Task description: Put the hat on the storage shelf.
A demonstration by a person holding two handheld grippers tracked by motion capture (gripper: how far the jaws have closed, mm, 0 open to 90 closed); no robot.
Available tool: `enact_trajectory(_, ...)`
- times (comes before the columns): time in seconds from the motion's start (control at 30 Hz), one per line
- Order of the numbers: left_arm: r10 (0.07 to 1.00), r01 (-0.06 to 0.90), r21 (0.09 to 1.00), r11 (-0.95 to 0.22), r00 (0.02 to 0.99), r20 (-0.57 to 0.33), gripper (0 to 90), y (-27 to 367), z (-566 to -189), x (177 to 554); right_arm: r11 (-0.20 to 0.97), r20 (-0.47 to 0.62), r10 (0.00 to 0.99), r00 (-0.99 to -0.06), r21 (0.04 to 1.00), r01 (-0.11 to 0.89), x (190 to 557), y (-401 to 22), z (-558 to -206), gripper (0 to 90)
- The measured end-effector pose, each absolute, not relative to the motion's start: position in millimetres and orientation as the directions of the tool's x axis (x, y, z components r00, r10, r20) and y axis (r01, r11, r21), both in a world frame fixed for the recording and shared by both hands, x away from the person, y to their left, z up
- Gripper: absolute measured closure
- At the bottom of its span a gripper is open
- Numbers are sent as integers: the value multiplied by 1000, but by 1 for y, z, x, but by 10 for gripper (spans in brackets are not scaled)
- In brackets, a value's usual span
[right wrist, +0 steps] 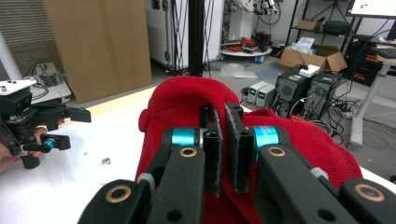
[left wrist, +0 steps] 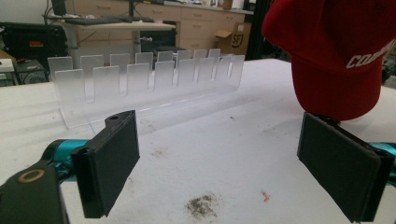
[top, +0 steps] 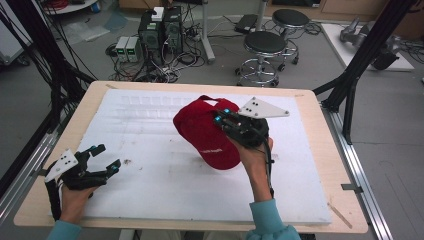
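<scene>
The right claw [top: 223, 118] was clamped on the red baseball cap [top: 205, 131], its two black jaws pinched together on the fabric at the cap's back edge, as the right gripper view showed close up. The cap [right wrist: 187, 100] hung from that grip over the middle of the white board [top: 150, 185] that covered the table [top: 320, 150], brim pointing down toward 6 o'clock and the crown bulging toward 10 o'clock. Whether the brim touched the board could not be told from above. In the left gripper view the cap [left wrist: 336, 51] filled the 1 o'clock corner, white lettering on its front, part cut off.

The left claw [top: 106, 158] sat well apart from the cap, down at 8 o'clock on the board, jaws wide apart with nothing between them. Beyond those jaws, at 11 o'clock in the left gripper view, stood a clear plastic slotted rack [left wrist: 144, 79], upright on the board. A dark smudge [left wrist: 201, 205] marked the board just ahead of the left claw.
</scene>
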State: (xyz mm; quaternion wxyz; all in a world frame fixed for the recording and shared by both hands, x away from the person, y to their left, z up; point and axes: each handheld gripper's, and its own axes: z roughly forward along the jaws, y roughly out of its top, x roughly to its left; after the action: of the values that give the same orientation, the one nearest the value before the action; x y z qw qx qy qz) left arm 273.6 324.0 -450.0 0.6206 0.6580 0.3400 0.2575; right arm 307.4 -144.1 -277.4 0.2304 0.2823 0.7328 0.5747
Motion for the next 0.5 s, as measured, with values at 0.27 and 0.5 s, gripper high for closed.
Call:
enact_trajectory(0.27,745,130,991,36,658,-114,131,323,-431,271,170,-2,683,-730,973,156,307,-141,-277,863)
enact_trajectory(0.5,735,122,992,16,671,-95,131,314,-409,274,172,-1,684,-729,972,159,307,-134,-275,863)
